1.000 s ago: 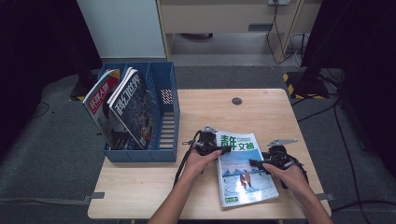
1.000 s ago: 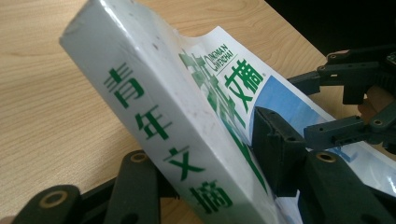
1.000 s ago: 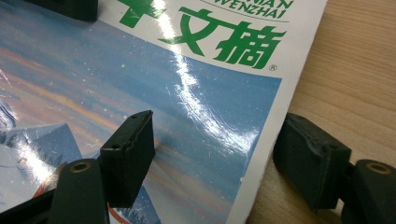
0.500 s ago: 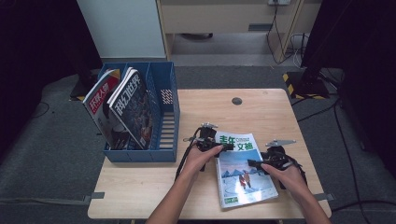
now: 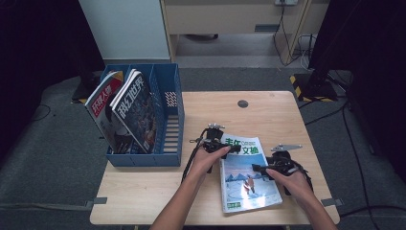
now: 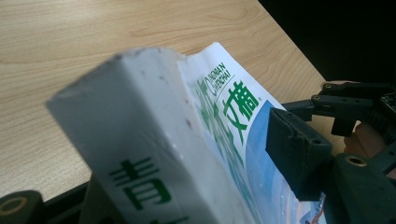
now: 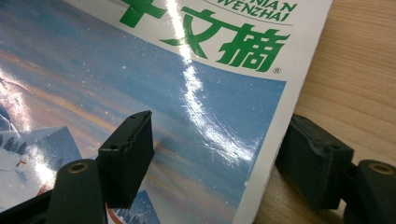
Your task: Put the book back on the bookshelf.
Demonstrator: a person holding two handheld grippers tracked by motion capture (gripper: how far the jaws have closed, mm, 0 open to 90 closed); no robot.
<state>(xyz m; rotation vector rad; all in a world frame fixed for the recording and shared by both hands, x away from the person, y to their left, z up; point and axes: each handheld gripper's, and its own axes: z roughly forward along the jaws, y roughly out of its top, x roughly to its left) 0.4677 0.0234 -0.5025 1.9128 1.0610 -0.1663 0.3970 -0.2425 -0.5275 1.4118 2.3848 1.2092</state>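
A magazine (image 5: 246, 184) with green characters and a blue snowy cover lies on the wooden table (image 5: 277, 120). My left gripper (image 5: 228, 149) is at its top left corner. In the left gripper view that spine corner (image 6: 140, 140) stands raised between the jaws, which have just been opening; the right pad (image 6: 299, 149) stands clear of the cover, so this gripper is open. My right gripper (image 5: 259, 167) straddles the magazine's right edge (image 7: 261, 154). It is open, with one fingertip (image 7: 126, 154) over the cover and the other beside the edge on the wood.
A blue file box (image 5: 170, 120) stands at the table's left side, with two magazines (image 5: 131, 112) upright in its left slots. A small dark round cap (image 5: 242, 103) sits near the table's far edge. Cables and dark furniture lie beyond the table.
The left hand has shifted slightly at the magazine's top left corner. The right hand and the magazine stay where they were.
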